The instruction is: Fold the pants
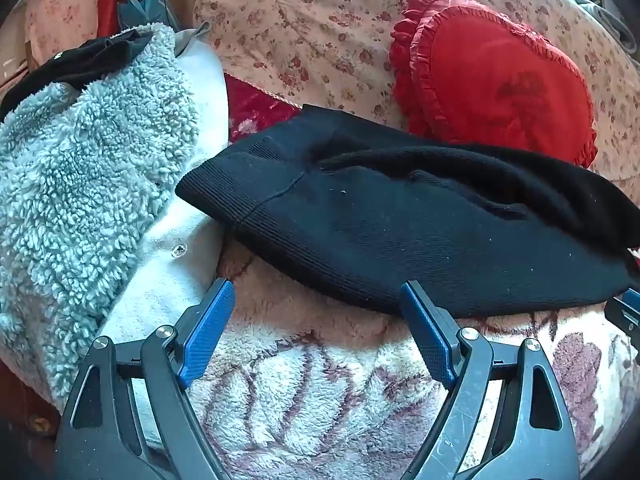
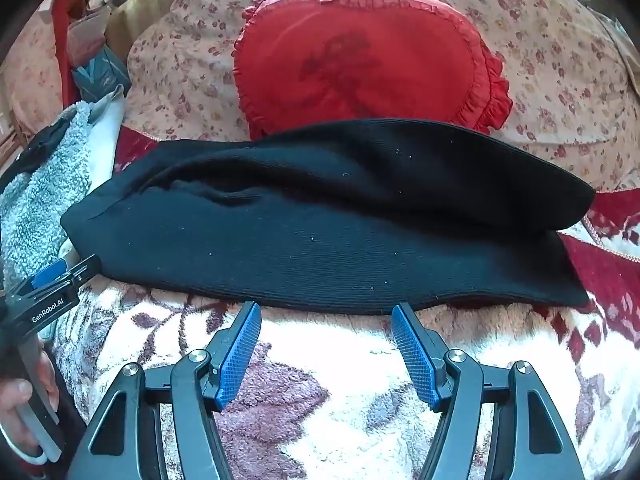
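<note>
The black ribbed pants [image 1: 384, 220] lie folded lengthwise in a long strip across a fleece blanket; they also show in the right wrist view [image 2: 320, 232]. My left gripper [image 1: 316, 296] is open and empty, just in front of the pants' near edge toward their left end. My right gripper [image 2: 326, 312] is open and empty, its fingertips [image 2: 400, 314] almost touching the near edge at the middle. The left gripper also shows at the left of the right wrist view [image 2: 60, 276].
A red heart-shaped cushion [image 2: 360, 60] lies behind the pants on a floral cover [image 1: 312, 28]. A grey fleece jacket with white lining [image 1: 92, 168] is piled at the left. The patterned fleece blanket [image 2: 320, 380] spreads under the grippers.
</note>
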A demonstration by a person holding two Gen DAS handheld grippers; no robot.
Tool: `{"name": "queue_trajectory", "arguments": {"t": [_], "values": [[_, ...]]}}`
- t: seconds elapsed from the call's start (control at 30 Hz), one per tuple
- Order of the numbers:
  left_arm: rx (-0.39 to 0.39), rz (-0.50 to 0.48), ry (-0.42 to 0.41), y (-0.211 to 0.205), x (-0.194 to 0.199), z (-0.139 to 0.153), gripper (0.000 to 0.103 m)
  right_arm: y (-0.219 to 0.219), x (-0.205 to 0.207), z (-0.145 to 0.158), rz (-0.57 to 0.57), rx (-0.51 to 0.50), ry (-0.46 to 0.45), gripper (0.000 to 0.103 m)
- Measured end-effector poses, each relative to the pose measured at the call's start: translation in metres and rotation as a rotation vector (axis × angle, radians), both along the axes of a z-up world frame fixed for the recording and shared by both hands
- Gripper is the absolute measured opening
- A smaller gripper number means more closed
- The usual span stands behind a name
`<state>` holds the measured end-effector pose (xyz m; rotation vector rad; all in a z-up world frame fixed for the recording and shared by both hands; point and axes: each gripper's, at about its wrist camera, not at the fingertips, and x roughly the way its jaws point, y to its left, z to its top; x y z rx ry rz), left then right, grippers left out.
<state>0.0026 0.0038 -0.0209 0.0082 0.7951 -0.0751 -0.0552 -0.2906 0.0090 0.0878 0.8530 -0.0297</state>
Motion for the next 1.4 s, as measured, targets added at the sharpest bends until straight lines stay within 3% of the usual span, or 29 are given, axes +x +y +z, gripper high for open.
{"name": "queue_trajectory", "arguments": {"t": [0.83,1.07,1.4], "values": [[-0.005,0.003,0.011,0.0,0.002,0.001,0.085,-0.002,-0.002,-0.003,-0.006,0.029,-0.005,0.066],[-0.007,0.006,0.012,-0.001,0.0,0.001,0.085,-0.001,-0.002,-0.007,-0.004,-0.034,0.006,0.066],[-0.01,0.01,0.016,0.0,0.0,0.002,0.085,-0.012,-0.002,-0.012,-0.036,0.013,0.033,0.066]]}}
